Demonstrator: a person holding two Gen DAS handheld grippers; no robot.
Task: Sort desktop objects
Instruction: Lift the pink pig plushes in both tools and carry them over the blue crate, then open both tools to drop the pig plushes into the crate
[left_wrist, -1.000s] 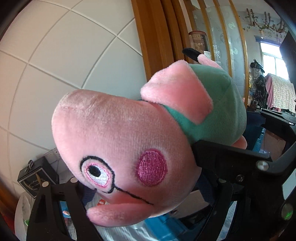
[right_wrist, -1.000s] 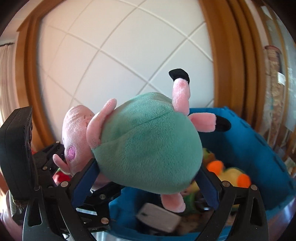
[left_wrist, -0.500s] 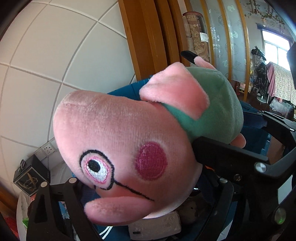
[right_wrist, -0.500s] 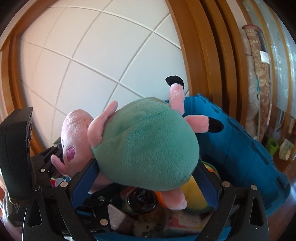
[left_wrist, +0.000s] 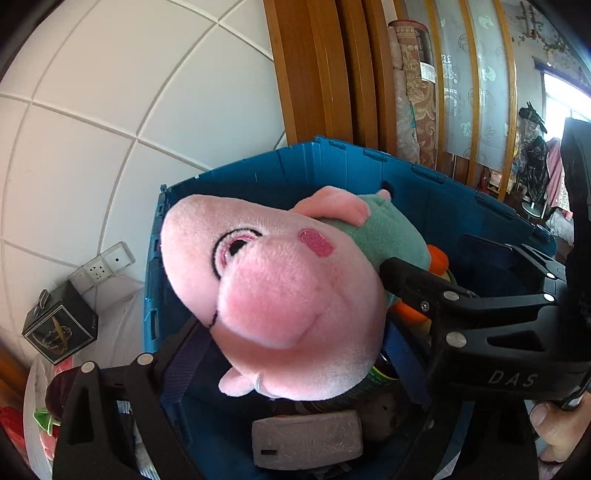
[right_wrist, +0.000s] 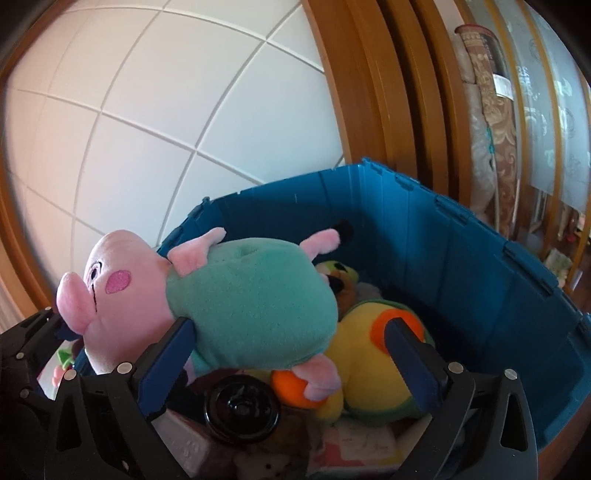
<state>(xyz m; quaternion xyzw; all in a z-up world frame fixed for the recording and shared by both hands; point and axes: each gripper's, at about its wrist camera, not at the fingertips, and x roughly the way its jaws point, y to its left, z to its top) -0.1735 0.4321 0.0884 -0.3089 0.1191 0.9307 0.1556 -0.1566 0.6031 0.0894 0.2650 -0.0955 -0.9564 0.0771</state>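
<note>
We see a blue plastic bin (right_wrist: 480, 280) standing against a white tiled wall (right_wrist: 166, 110), beside a brown wooden frame (right_wrist: 369, 92). Its inside is filled with toys.

Over the near part of the bin lies the pink pig plush in a green dress (right_wrist: 236, 306), head toward the left side, legs toward the far wall. Its lower foot touches the yellow and orange plush (right_wrist: 373, 365) lying deeper in the bin. Whether the pig already rests on the pile we cannot tell.

The right gripper (right_wrist: 288, 354) stands with its blue-padded fingers spread; the left pad (right_wrist: 166, 365) is against the green body, while the right pad is clear of the pig, over the yellow toy. It clamps nothing.

In the left wrist view the pig's head (left_wrist: 280, 295) sits between the fingers of the left gripper (left_wrist: 295, 376), which are spread wide. Whether they press on the head we cannot tell.

Below the pig we see a round black lid (right_wrist: 240, 410) and a grey block (left_wrist: 306, 443). A small dark box (left_wrist: 61, 328) stands outside the bin, by wall sockets (left_wrist: 103, 266).
</note>
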